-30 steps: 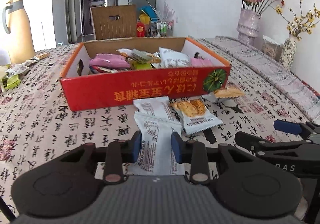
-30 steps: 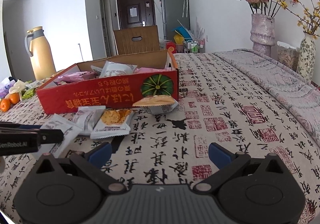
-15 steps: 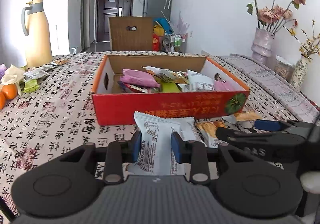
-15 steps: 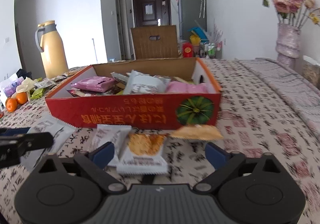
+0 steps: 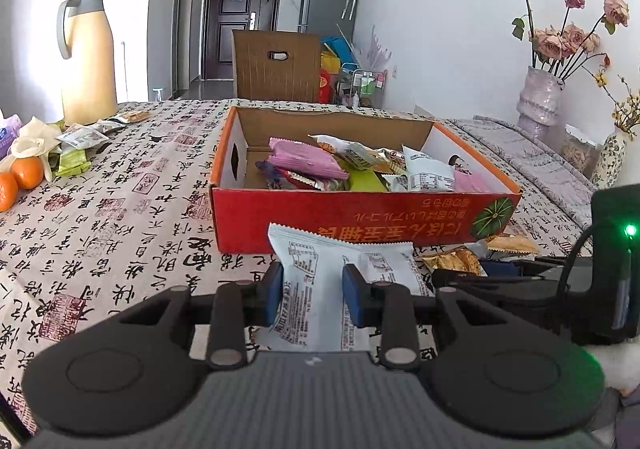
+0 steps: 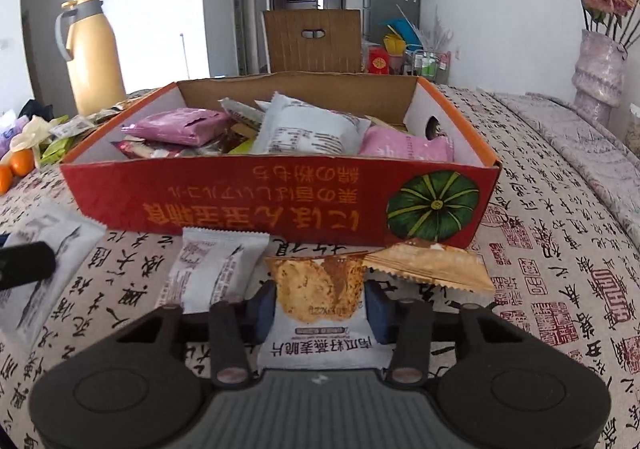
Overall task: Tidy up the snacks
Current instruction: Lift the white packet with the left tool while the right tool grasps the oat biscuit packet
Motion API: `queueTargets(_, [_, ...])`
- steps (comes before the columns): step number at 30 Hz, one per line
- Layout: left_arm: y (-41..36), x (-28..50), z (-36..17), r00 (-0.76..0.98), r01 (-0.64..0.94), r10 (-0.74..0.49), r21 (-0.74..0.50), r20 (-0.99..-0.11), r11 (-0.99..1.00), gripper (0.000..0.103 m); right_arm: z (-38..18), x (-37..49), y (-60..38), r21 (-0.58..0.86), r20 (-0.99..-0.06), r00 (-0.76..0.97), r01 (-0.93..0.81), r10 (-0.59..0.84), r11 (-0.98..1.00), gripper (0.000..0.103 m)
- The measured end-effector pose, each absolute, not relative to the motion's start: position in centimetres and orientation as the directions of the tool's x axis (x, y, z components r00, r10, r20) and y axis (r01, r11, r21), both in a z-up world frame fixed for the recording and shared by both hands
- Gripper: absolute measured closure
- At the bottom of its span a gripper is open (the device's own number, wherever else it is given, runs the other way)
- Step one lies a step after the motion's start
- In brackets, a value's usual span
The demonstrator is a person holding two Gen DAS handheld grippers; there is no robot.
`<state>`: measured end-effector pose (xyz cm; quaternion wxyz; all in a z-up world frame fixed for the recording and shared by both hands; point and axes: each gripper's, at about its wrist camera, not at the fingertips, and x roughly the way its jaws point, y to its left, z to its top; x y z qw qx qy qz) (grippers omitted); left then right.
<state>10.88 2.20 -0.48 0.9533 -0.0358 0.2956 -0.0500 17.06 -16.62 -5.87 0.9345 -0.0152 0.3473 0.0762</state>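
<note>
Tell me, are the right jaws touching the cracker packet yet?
Touching. In the right wrist view both blue pads of the right gripper, whose jaws have just been closing, press against the sides of the cracker packet, with no gap showing.

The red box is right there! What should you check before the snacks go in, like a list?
1. Left gripper shut on the white snack packet: ok.
2. Right gripper: its jaws have just been closing around the cracker packet; pads look pressed on it: ok.
3. Cracker packet lifted off the tablecloth: not ok, it looks flat on it.
4. Red box open on top with room: ok, the left corner looks bare.
5. Tan packet clear of the cracker packet: not ok, its corner seems to overlap.
6. Grip firm enough to lift: cannot tell.
</note>
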Motion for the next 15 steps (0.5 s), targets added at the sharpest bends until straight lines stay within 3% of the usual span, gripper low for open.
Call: queueTargets(15, [2.4,11.5,1.7,0.852,0.067,-0.103,-0.089,-0.513,0.994,0.07,-1.4,13.8,-17.8,0.035,-0.527,0.834,-0.171,0.163,0.985,0.063])
